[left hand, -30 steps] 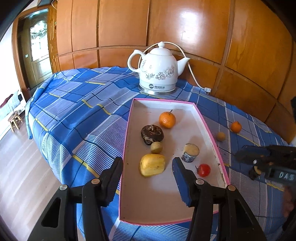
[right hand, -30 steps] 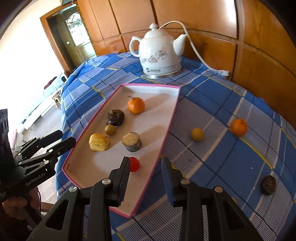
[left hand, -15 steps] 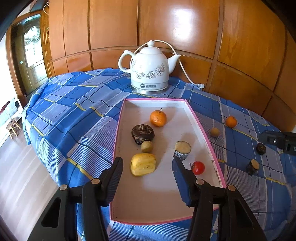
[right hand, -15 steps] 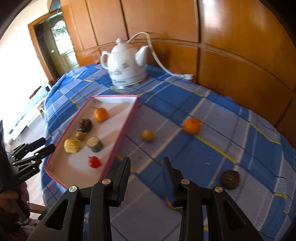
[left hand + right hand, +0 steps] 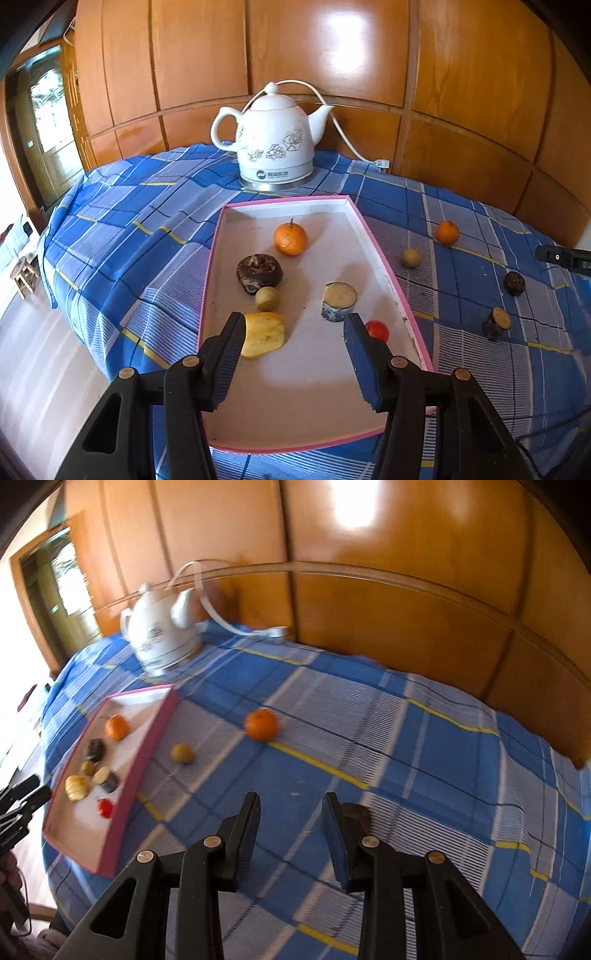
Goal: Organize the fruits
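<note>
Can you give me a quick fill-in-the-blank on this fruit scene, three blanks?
1. The tray has a ___ rim.
2. Counting every item lying inside the tray, there are ___.
3. Behind the tray stands a white ___ on a metal base.
4. The orange fruit outside the tray lies on the blue checked ___.

Missing words: pink; six; kettle; cloth

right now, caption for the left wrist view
Open left gripper over pink-rimmed tray holding six fruits; four more on the blue tablecloth.

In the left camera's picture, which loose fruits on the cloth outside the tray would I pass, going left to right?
Small brown fruit → orange → cut stump-like piece → dark round fruit.
</note>
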Action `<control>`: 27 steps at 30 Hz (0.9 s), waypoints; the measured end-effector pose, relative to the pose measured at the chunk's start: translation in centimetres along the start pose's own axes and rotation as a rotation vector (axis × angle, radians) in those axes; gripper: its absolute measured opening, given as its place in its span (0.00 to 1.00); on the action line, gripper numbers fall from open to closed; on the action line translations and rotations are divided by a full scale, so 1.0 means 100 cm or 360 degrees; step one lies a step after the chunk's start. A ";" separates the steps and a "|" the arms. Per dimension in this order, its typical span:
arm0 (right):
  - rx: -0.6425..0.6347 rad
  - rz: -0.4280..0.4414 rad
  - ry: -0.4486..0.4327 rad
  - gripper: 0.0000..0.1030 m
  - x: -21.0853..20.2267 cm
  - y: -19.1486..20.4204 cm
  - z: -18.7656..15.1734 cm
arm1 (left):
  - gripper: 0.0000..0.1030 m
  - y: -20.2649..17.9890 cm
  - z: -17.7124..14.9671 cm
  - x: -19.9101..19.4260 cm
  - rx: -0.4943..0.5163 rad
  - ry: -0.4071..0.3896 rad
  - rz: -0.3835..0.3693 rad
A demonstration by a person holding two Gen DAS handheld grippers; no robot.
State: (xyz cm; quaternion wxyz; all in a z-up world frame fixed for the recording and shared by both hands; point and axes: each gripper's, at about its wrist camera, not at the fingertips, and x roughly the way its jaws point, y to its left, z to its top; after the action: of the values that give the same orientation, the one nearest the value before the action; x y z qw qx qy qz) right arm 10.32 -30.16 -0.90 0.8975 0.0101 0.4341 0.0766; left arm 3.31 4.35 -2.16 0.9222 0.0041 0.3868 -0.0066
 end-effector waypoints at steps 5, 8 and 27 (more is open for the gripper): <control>0.0166 -0.0016 0.0001 0.34 0.006 -0.028 -0.004 | 0.55 -0.012 0.005 0.002 0.0054 0.0003 -0.0004; 0.0225 -0.0007 0.0007 0.34 0.008 -0.036 -0.005 | 0.55 -0.020 0.008 0.004 0.0085 0.0005 -0.0008; 0.0278 0.0009 0.0036 0.34 0.011 -0.042 -0.002 | 0.55 -0.079 0.032 0.033 0.0347 0.0061 -0.0128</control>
State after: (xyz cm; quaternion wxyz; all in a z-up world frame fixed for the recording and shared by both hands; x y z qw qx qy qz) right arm 11.37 -34.12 -2.26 0.8880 0.0886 0.4494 0.0411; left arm 7.80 -3.61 -2.27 0.9077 0.0891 0.4010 -0.0855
